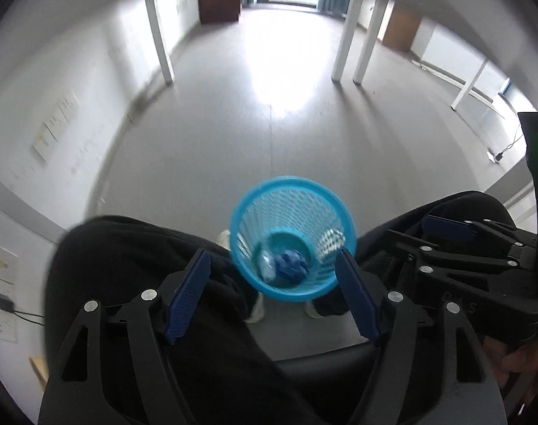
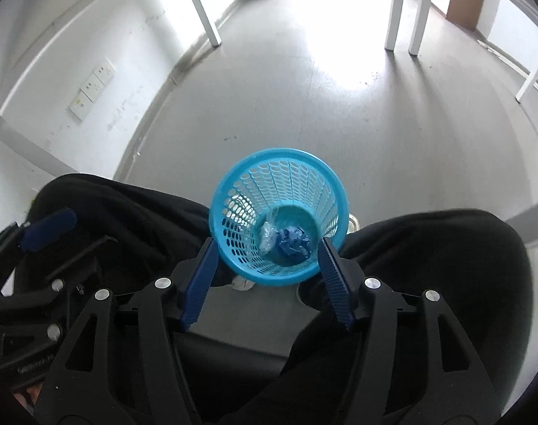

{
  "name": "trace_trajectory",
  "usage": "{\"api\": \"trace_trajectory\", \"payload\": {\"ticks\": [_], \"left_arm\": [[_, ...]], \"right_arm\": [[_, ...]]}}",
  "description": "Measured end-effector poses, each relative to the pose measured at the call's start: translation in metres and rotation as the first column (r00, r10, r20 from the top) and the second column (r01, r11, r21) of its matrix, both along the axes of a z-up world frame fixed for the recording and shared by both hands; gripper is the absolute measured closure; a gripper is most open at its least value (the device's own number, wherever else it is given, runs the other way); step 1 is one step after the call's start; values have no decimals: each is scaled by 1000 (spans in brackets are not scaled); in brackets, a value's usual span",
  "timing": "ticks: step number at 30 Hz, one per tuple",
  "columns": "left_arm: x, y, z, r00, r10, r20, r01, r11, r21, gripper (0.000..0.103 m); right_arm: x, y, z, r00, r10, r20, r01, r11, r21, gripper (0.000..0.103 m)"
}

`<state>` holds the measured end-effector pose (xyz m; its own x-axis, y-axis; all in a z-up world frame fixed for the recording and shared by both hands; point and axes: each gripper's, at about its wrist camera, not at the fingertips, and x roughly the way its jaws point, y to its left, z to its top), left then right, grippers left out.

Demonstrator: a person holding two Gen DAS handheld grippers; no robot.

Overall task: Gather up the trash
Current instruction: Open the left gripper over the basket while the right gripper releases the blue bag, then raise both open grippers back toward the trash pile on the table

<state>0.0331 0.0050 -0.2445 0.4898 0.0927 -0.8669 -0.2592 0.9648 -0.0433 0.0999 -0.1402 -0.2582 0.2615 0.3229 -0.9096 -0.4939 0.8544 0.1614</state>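
Trash sits in the blue mesh wastebasket (image 2: 279,191), which stands upright on the grey floor (image 2: 340,124) between the seated person's black-trousered knees (image 2: 428,248), mouth facing up toward both cameras. At its bottom lie a crumpled dark blue wad (image 2: 293,244) and, touching it on the side toward the wall sockets (image 2: 91,86), a clear crinkled plastic piece (image 2: 267,235). The basket tapers to a solid round base; its wall is perforated. Above the basket, the left gripper (image 1: 272,265) and the right gripper (image 2: 267,253) both hang with jaws spread apart, gripping nothing.
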Motion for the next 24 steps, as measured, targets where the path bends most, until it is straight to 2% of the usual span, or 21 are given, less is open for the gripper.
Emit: {"api": "trace_trajectory", "payload": {"ticks": [11, 14, 20, 22, 24], "left_arm": [[-46, -7, 58, 990, -11, 143, 7, 1000, 30, 22], [-58, -10, 80, 981, -11, 192, 4, 999, 37, 21], [-76, -23, 124, 951, -57, 302, 32, 996, 87, 14], [-80, -24, 138, 935, -65, 348, 29, 994, 107, 11], [-85, -22, 154, 909, -39, 415, -11, 993, 118, 9]], "right_arm": [[-57, -20, 69, 981, 51, 188, -64, 996, 66, 43], [-67, -25, 94, 967, 41, 250, -66, 993, 93, 38], [-80, -35, 147, 928, 25, 372, -85, 986, 144, 35], [-82, -37, 163, 912, 13, 410, -87, 983, 162, 31], [-82, -41, 181, 891, -14, 454, -82, 978, 191, 31]]}}
